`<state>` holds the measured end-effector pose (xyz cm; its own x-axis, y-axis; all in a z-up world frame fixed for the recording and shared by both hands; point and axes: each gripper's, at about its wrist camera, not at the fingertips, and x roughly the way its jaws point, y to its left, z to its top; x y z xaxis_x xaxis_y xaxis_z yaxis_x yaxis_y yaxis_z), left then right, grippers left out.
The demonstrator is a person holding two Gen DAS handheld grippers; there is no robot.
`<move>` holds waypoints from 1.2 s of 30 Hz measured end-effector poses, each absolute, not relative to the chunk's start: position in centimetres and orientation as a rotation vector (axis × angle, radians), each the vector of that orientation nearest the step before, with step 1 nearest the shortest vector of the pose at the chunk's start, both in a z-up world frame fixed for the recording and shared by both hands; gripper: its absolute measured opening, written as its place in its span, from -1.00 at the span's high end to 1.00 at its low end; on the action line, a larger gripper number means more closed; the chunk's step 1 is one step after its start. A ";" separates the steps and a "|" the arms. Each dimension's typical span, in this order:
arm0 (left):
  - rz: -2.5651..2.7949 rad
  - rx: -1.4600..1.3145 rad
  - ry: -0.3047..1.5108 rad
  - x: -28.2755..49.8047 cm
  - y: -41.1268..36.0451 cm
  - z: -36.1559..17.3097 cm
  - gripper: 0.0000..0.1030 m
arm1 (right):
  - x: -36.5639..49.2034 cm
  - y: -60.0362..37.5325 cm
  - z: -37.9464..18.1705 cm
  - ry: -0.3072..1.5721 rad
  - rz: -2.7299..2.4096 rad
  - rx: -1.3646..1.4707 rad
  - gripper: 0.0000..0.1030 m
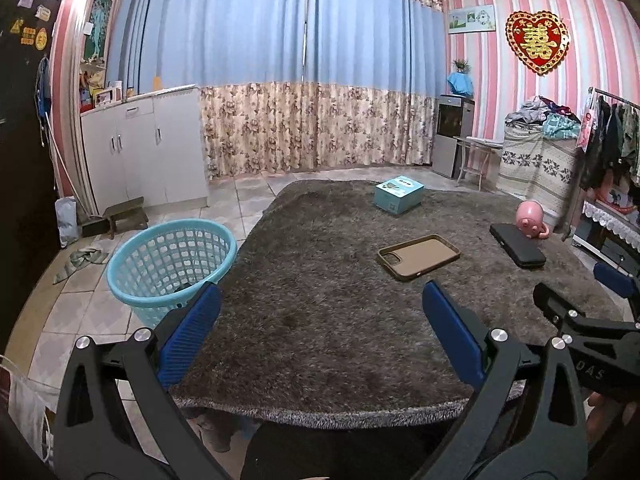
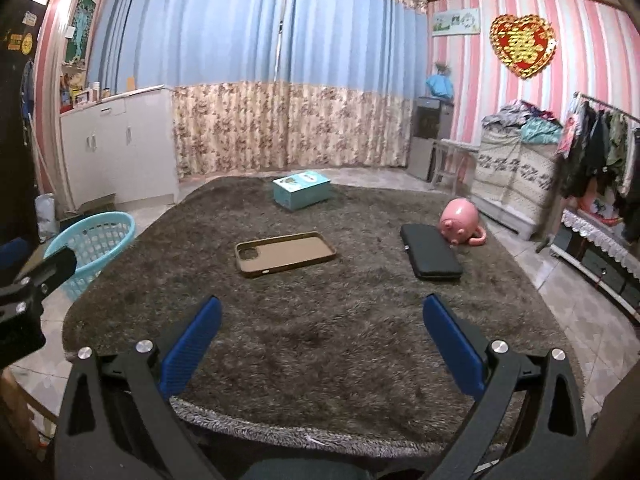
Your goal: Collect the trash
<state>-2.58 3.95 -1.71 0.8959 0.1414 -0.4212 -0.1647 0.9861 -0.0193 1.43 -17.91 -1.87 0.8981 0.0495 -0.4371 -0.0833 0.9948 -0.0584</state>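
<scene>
A shaggy grey-brown table cover [image 1: 320, 320] [image 2: 320, 340] carries a brown phone case [image 1: 419, 256] [image 2: 285, 253], a black case [image 1: 517, 244] [image 2: 430, 251], a teal box [image 1: 399, 194] [image 2: 301, 189] and a pink pig toy [image 1: 530, 217] [image 2: 460, 220]. A light blue plastic basket [image 1: 170, 260] [image 2: 94, 246] stands on the floor left of the table; something dark lies in it. My left gripper [image 1: 320, 300] is open and empty above the table's near edge. My right gripper [image 2: 320, 312] is open and empty, to the right of the left one.
A white cabinet [image 1: 144, 152] and a low wooden stool [image 1: 126, 214] stand at the back left. Floral curtains [image 1: 312, 128] cover the far wall. A clothes rack [image 2: 600, 148], a covered pile [image 2: 516, 168] and a water dispenser [image 1: 452, 136] line the right side. A rag [image 1: 80, 260] lies on the floor.
</scene>
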 end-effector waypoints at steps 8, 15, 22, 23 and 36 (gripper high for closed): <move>0.140 -0.069 0.434 -3.0 3.9 -1.9 -0.89 | 0.7 -18.2 -1.3 0.426 0.065 -0.042 -0.91; 0.120 -0.070 0.411 -3.6 3.6 -1.5 -0.89 | 0.1 -18.3 -1.1 0.398 0.070 -0.039 -0.91; 0.117 -0.075 0.373 -4.3 3.5 -1.5 -0.89 | -0.8 -18.7 -0.7 0.349 0.049 -0.046 -0.91; 0.115 -0.074 0.369 -4.4 3.4 -1.6 -0.89 | -0.9 -18.8 -0.6 0.343 0.050 -0.045 -0.91; 0.079 -0.090 0.365 -4.4 3.9 -1.8 -0.89 | -0.8 -18.7 -0.6 0.341 0.052 -0.043 -0.91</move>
